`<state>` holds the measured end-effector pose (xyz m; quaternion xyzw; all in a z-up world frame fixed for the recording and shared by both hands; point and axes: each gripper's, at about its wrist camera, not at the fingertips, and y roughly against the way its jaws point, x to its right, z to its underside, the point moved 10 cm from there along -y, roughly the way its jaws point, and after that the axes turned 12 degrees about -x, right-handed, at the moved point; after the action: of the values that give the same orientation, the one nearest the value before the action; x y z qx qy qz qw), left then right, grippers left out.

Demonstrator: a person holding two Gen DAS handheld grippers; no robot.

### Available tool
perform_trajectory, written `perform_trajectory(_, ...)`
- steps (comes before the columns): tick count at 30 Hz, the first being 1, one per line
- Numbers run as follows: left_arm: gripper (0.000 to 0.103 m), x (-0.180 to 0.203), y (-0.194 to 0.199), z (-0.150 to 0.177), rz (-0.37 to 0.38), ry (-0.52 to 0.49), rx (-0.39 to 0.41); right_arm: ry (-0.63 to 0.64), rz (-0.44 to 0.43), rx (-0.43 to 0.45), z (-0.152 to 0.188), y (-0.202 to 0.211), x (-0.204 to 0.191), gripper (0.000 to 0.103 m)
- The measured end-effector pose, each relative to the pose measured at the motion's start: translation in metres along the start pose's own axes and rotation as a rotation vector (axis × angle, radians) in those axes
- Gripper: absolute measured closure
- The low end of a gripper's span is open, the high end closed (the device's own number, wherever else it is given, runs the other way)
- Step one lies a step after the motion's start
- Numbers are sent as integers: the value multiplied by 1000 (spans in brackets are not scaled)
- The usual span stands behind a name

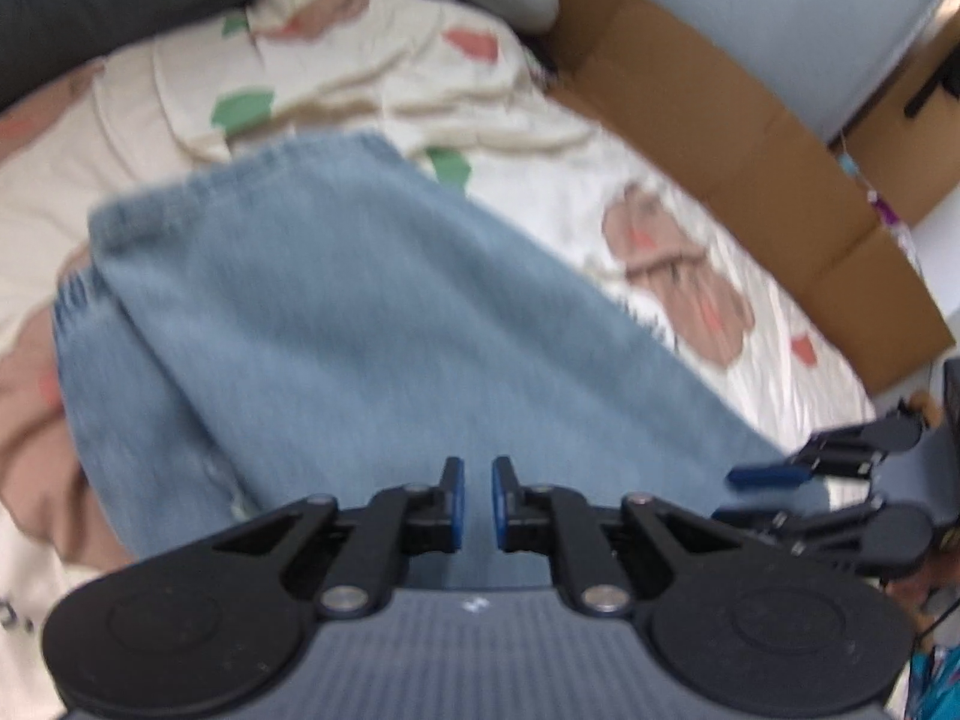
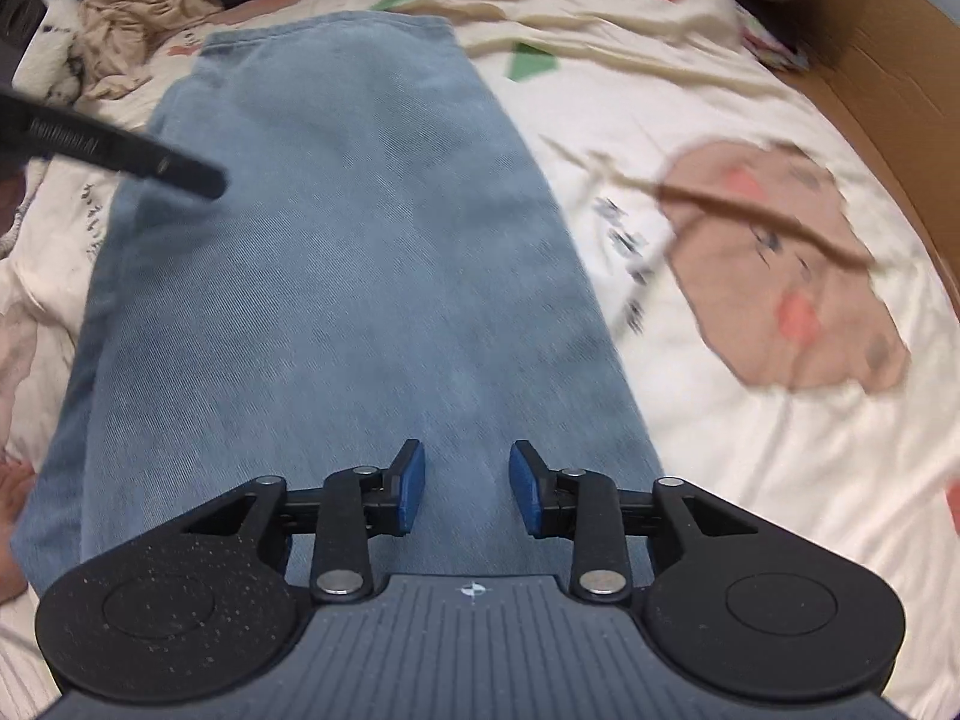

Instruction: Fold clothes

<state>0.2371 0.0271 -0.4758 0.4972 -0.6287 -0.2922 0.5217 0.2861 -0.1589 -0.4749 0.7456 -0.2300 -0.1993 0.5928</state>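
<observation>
Light blue jeans lie folded lengthwise on a cream bed cover printed with pink and green shapes. My left gripper hovers over the near end of the jeans, its blue pads a narrow gap apart with nothing between them. In the right wrist view the same jeans stretch away from me, hem at the far end. My right gripper stands open above their near end, empty. The right gripper also shows at the right edge of the left wrist view. Both views are motion-blurred.
A brown cardboard box runs along the bed's right side, also seen as box. A crumpled beige garment and a white plush toy lie at the far left. A pink cloth lies left of the jeans.
</observation>
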Motion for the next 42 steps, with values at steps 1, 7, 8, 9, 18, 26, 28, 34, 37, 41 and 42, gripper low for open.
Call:
perform_trajectory(1, 92, -2, -2, 3, -4, -4, -8, -5, 2, 0, 8, 1, 3, 63)
perform_trajectory(7, 99, -10, -9, 18, -39, -41, -46, -107, 6, 17, 51, 13, 24, 62)
perform_trajectory(8, 100, -11, -10, 18, -51, -54, -50, -114, 19, 18, 58, 15, 26, 63)
perform_trajectory(9, 100, -10, -10, 17, -59, -62, -55, -121, 31, 19, 65, 16, 27, 62)
perform_trajectory(18, 95, -1, 2, 12, -100, -93, -134, -240, 91, 88, 111, 43, 34, 63)
perform_trajectory(26, 93, 38, -5, 18, -76, -203, -175, -401, 100, 277, 115, 60, 50, 73)
perform_trajectory(28, 93, 52, -11, 21, -61, -224, -187, -438, 96, 294, 116, 57, 57, 74)
perform_trajectory(34, 93, 81, -28, 31, -19, -265, -202, -485, 102, 320, 116, 42, 71, 77)
perform_trajectory(37, 93, 88, -42, 41, -20, -298, -224, -478, 119, 295, 117, 32, 77, 77)
perform_trajectory(41, 92, 90, -51, 50, -37, -348, -223, -460, 130, 267, 118, 21, 83, 77)
perform_trajectory(42, 92, 89, -51, 51, -35, -343, -223, -445, 137, 262, 118, 20, 82, 77)
